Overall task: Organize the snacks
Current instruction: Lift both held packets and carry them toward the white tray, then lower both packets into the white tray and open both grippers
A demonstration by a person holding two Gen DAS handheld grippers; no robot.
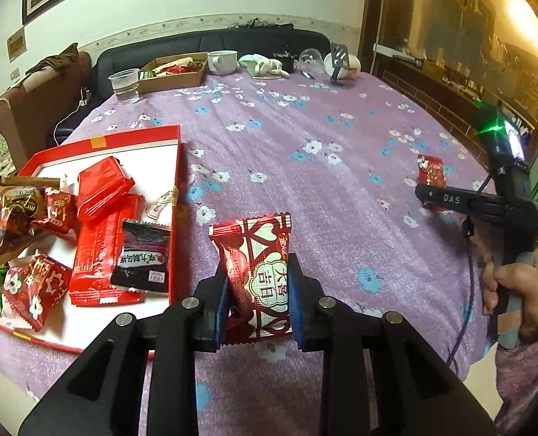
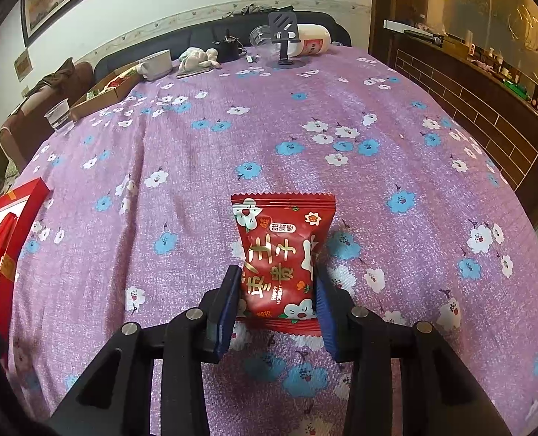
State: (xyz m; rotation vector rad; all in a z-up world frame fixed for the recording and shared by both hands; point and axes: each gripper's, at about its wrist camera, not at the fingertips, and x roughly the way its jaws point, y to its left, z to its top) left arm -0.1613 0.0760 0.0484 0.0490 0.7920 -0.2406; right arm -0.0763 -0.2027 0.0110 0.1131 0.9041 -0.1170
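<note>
1. A red-and-white snack packet (image 1: 260, 276) is clamped in the left gripper (image 1: 258, 301), lifted off the counter (image 1: 305, 181) just beside the red tray (image 1: 176, 167).
2. A red flowered packet (image 2: 281, 265) lies on the counter between the pads of the right gripper (image 2: 278, 305), which is narrowed around it; firm contact should be confirmed before lifting.
3. Each packet is best carried level and set into a bare part of the tray.
</note>
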